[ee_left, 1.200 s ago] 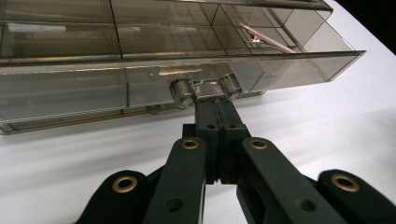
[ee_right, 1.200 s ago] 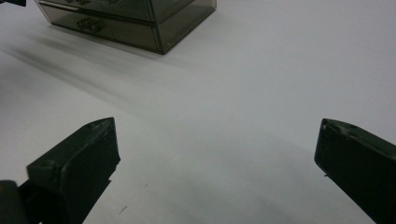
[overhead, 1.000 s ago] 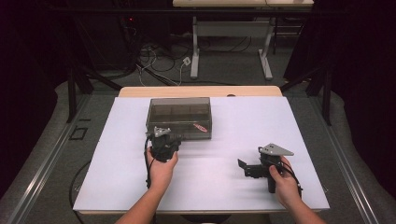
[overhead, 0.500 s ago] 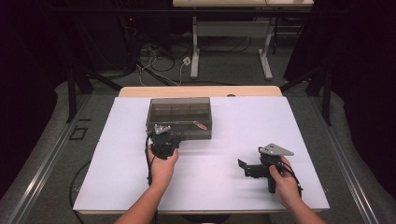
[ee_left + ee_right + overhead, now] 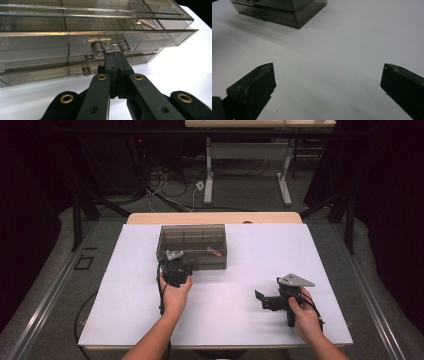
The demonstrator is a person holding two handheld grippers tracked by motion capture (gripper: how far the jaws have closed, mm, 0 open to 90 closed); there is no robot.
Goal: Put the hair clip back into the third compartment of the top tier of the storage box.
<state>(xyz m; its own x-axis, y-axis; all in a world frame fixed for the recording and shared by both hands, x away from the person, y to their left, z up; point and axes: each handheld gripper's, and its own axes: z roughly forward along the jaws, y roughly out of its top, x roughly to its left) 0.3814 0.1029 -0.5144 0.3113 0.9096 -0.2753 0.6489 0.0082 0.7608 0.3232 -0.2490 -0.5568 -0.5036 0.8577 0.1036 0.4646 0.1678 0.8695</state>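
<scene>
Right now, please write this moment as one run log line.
left claw: shut on drawer handle | drawer box: on table | right claw: open, nothing held, apart from box

1. Worktop [image 5: 250,330]: one, white-surfaced, with a wooden edge along its far side.
2. Drawer box [image 5: 192,240]: one, of smoky clear plastic, standing on the worktop.
3. Drawer handles: two counted on the box front in the left gripper view, an upper handle [image 5: 110,47] and a lower handle [image 5: 86,71].
4. Small reddish item [image 5: 215,251]: one, inside the box; kind could not be told.
5. Tools: two, a left tool [image 5: 176,268] and a right tool [image 5: 272,301].
6. Hands: two, a left hand [image 5: 175,295] and a right hand [image 5: 305,317], one to each tool.
</scene>
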